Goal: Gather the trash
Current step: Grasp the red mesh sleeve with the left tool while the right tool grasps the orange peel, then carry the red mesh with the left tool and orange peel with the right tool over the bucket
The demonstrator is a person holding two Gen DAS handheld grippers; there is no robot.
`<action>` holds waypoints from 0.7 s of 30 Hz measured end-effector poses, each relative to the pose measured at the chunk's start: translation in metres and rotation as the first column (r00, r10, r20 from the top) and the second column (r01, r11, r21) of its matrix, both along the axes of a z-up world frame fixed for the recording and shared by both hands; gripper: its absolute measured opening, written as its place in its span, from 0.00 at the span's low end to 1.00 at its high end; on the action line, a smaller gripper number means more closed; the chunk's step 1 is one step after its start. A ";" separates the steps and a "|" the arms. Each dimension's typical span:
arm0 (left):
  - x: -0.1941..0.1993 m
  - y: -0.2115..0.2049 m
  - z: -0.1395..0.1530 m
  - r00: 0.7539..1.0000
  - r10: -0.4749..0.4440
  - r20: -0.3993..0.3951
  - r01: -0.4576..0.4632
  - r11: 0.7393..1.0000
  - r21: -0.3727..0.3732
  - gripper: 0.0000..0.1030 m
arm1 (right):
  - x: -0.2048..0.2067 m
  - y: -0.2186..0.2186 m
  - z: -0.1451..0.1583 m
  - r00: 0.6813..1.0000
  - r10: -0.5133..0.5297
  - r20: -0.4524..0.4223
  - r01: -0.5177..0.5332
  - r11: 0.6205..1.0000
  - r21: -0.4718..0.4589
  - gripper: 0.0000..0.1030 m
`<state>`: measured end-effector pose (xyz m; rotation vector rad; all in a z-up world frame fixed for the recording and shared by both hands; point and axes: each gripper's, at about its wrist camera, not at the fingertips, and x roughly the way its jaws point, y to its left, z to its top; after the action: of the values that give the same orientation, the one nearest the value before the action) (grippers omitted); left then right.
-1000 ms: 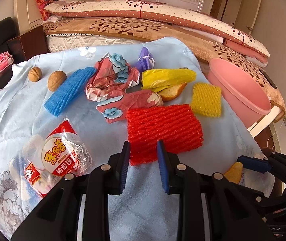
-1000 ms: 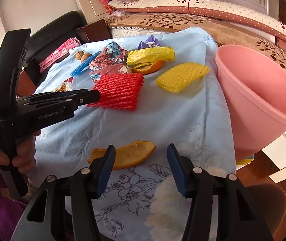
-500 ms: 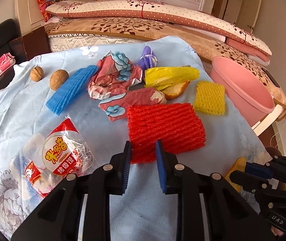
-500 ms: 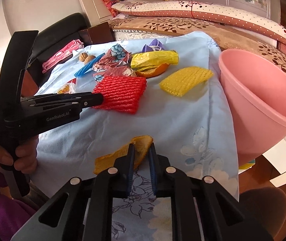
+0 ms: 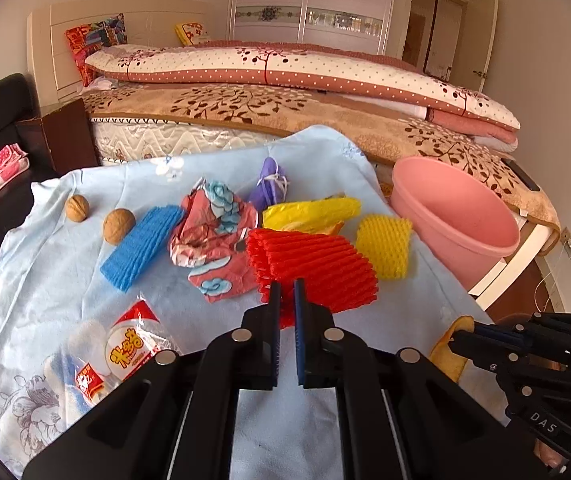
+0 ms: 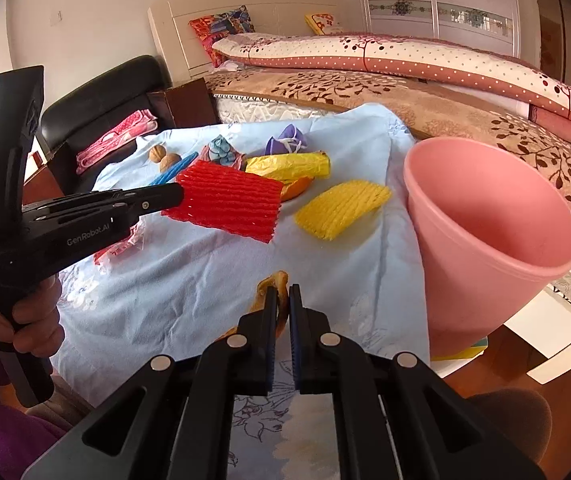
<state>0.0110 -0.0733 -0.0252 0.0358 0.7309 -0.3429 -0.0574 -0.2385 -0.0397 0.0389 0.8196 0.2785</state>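
Two pieces of trash are already gripped, one per hand. The left gripper is clenched on the near edge of the red foam net, which hangs out ahead of it, clear of the blue-clothed surface in the right wrist view. The right gripper is clenched on the orange peel, which pokes up between its pads. Both sets of jaws have just been closing, each with its piece between them.

What the coming move turns on is the pink bucket: it stands at the right edge of the surface, mouth tilted toward the camera in the right wrist view. It lies just to the right of the right gripper and beyond it, while the left gripper has to cross over the yellow foam net to reach it. So the right hand is plainly nearer and would likely drop first. The red net's long axis runs left to right, roughly as wide as the bucket's mouth, so it may need to go in end-first.
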 end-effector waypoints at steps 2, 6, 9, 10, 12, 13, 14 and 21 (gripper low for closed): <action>0.000 -0.002 0.008 1.000 -0.003 0.024 0.003 1.000 -0.010 0.06 | 0.001 -0.005 0.006 1.000 -0.022 0.020 0.022 1.000 0.000 0.05; 0.002 -0.008 0.020 0.999 -0.011 0.051 0.012 1.000 -0.024 0.06 | 0.006 -0.017 0.017 0.995 -0.080 0.056 0.079 0.997 0.007 0.05; 0.004 -0.016 0.026 0.998 -0.024 0.065 0.025 0.999 -0.028 0.06 | 0.012 -0.029 0.027 0.988 -0.129 0.084 0.128 0.992 0.017 0.05; 0.004 -0.018 0.028 0.997 -0.028 0.069 0.030 0.999 -0.028 0.06 | 0.014 -0.033 0.029 0.985 -0.144 0.092 0.143 0.990 0.019 0.05; 0.005 -0.024 0.031 0.996 -0.039 0.079 0.041 0.999 -0.028 0.06 | 0.018 -0.044 0.035 0.978 -0.177 0.107 0.175 0.984 0.029 0.05; 0.006 -0.027 0.032 0.996 -0.043 0.083 0.045 0.999 -0.028 0.06 | 0.020 -0.049 0.038 0.975 -0.193 0.113 0.190 0.981 0.035 0.05; 0.007 -0.030 0.034 0.995 -0.048 0.087 0.050 0.998 -0.028 0.06 | 0.022 -0.053 0.040 0.971 -0.208 0.119 0.204 0.978 0.039 0.05; 0.016 -0.053 0.043 0.991 -0.079 0.110 0.083 0.996 -0.036 0.06 | 0.034 -0.084 0.055 0.940 -0.307 0.151 0.301 0.952 0.062 0.05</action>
<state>0.0265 -0.1259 0.0180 0.0458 0.6160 -0.4296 -0.0234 -0.3223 0.0152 0.1760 0.6381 0.0041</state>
